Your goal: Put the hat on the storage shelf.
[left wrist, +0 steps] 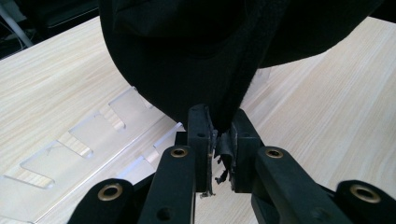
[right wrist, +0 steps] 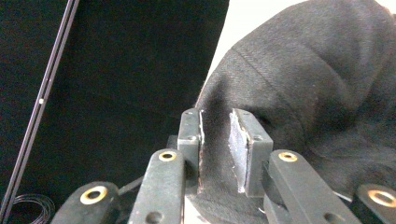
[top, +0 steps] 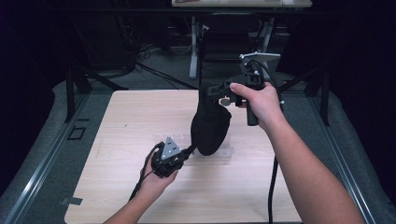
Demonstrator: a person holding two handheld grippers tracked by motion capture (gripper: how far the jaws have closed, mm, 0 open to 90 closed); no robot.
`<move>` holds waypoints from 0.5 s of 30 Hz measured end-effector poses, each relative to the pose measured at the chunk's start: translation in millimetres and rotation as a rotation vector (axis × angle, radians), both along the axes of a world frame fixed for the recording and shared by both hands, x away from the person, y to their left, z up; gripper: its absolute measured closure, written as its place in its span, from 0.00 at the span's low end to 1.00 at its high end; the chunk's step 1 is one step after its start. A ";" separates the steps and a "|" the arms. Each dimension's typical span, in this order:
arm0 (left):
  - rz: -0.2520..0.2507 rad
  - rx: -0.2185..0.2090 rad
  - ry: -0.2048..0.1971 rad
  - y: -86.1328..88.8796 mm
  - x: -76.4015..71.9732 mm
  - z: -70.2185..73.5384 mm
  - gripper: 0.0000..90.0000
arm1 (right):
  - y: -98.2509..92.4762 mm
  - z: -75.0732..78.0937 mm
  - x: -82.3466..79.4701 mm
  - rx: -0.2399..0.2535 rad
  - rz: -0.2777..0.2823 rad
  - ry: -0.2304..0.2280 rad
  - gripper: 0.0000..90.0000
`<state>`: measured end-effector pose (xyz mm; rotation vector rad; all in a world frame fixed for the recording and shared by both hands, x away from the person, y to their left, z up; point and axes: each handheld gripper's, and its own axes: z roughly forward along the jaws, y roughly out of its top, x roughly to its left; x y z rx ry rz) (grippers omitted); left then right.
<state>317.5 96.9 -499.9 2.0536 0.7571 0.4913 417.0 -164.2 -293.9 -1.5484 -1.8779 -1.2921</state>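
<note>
Above the table (top: 140, 112), the right claw (top: 211, 91) grips the black cloth bag (top: 210, 128) at its top while the left claw (top: 190, 150) pinches its lower edge.

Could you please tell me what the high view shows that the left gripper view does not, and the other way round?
High view alone: both of the person's hands, the right gripper lifting the top of the black cloth bag above the wooden table, and the dark floor beyond.

Left gripper view alone: close up, the left gripper pinching a thin fold of the bag's lower edge, frayed threads hanging between its pads.

Both: the bag, the table, and the clear plastic slotted piece lying flat beneath the bag.
</note>
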 end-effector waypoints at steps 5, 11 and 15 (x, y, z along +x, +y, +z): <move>0.000 0.001 0.004 0.4 0.1 0.1 0.92 | -4.7 2.3 -2.3 -0.008 -0.003 0.002 0.82; 0.004 -0.010 0.006 2.5 0.4 -1.7 0.92 | -9.0 2.2 -4.2 -0.024 -0.012 -0.002 0.81; 0.006 -0.006 0.013 5.8 1.5 -2.8 0.93 | -11.0 0.8 -5.8 -0.032 -0.012 -0.002 0.80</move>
